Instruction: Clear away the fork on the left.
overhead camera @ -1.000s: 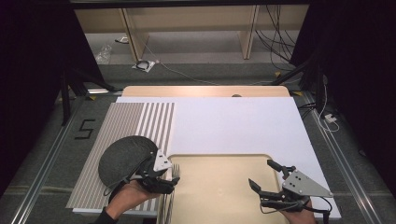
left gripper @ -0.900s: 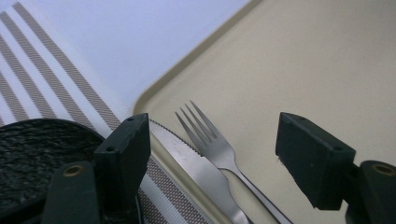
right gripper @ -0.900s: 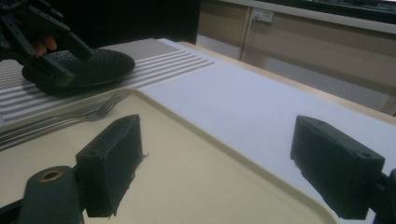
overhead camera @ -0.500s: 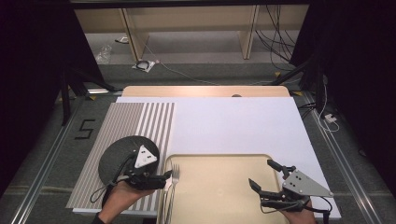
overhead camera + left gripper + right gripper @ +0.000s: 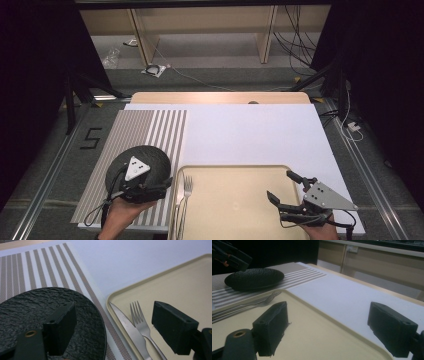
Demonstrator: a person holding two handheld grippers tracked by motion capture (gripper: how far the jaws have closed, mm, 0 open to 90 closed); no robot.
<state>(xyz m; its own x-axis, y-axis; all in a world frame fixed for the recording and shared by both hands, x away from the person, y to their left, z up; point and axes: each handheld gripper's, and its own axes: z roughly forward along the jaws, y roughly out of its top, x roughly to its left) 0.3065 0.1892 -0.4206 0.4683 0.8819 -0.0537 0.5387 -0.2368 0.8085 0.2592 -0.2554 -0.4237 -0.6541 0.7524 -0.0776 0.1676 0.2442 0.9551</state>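
A black textured plate (image 5: 152, 159) lies on a striped placemat (image 5: 145, 130). To its right stands a beige tray (image 5: 235, 205), with a fork (image 5: 187, 187) and a knife (image 5: 178, 202) along its left edge. My left gripper (image 5: 167, 184) hovers over the plate's near right part and points at the cutlery. Its jaws have just been opening and hold nothing. In the left gripper view the plate (image 5: 37, 305), knife (image 5: 125, 322) and fork (image 5: 138, 317) lie beyond the open jaws. My right gripper (image 5: 280, 184) stands open over the tray's right part, empty.
A white sheet (image 5: 250, 135) covers the table behind the tray and to the right of the placemat. The wooden table edge (image 5: 220, 97) runs along the back. Beyond it are a floor with cables and a shelf frame.
My left gripper has drawn back leftward from the tray's left edge to above the plate, with its jaws wider apart. The fork stays in the tray. The right gripper has kept still.
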